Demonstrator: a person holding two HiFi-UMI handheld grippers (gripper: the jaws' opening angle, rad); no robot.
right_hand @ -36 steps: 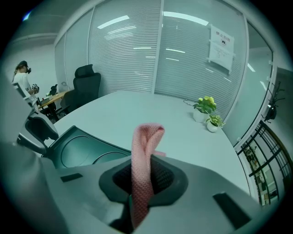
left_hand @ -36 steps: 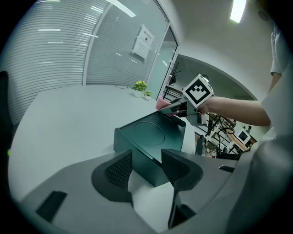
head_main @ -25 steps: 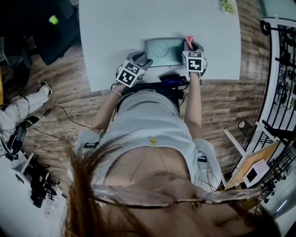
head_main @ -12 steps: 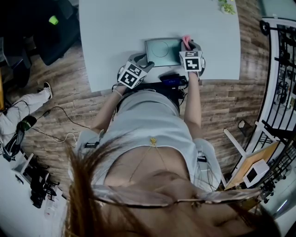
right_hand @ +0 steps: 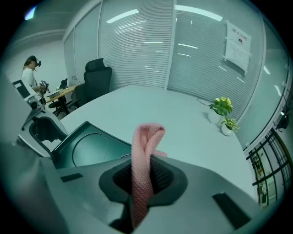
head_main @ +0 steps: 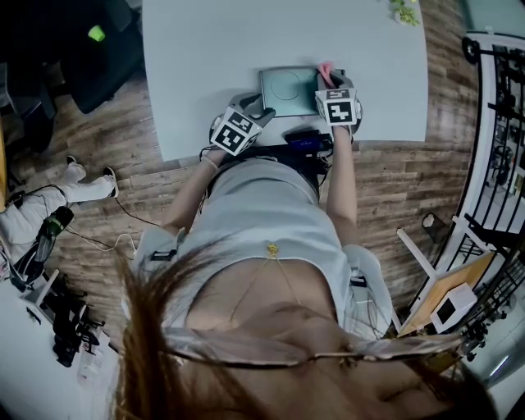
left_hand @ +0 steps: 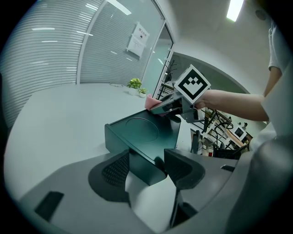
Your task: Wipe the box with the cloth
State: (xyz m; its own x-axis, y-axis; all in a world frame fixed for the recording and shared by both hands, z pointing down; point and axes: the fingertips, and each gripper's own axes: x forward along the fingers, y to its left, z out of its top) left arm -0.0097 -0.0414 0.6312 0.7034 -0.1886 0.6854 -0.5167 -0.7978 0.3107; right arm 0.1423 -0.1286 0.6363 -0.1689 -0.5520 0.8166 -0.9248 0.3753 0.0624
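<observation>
A dark green box with a round recess in its top lies near the front edge of the grey table. My left gripper is at its near left corner. In the left gripper view that corner sits between the two pads, which rest against both of its sides. My right gripper is at the box's right end, shut on a pink cloth. The cloth stands up out of the jaws in the right gripper view, beside the box.
A black device lies at the table's front edge, between the grippers and my body. Small potted plants stand at the far right of the table. A black rack stands to the right. A person's legs are on the floor to the left.
My right gripper with the pink cloth has slid a little to the left onto the box's right end. The left gripper stays at its corner. The legs on the floor have shifted.
</observation>
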